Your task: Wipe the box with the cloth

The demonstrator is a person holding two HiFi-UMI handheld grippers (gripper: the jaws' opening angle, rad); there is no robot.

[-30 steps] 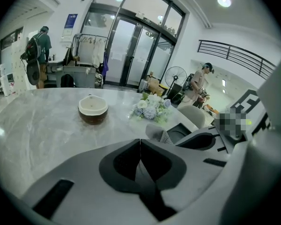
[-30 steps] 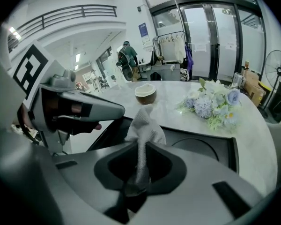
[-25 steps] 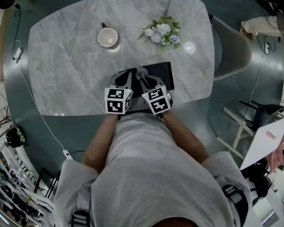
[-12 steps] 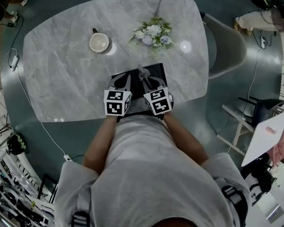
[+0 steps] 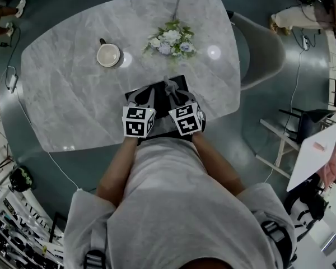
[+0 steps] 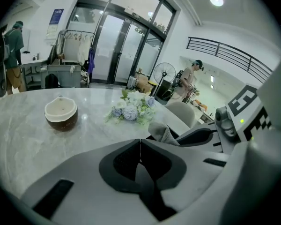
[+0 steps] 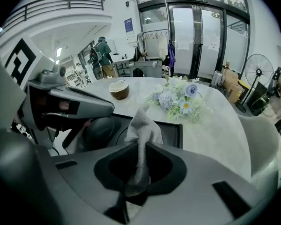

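A flat black box [image 5: 183, 86] lies at the near edge of the marble table [image 5: 73, 94]. Both grippers are over it, side by side. My right gripper [image 5: 171, 92] is shut on a grey cloth [image 5: 167, 84]. In the right gripper view the cloth [image 7: 143, 123] stands up out of the jaws [image 7: 141, 146] above the box [image 7: 172, 132]. My left gripper [image 5: 143, 94] is over the box's left part. Its jaws [image 6: 140, 142] meet with nothing between them. The cloth [image 6: 163, 131] shows just to their right.
A cup [image 5: 108, 55] with a handle stands at the back left of the table. A bunch of pale flowers [image 5: 171, 40] lies behind the box. A grey chair [image 5: 257, 49] stands at the table's right end. People stand far off in the room.
The head view has drifted, so the table sits further left and up in the picture. Both grippers and the cloth keep their place over the box.
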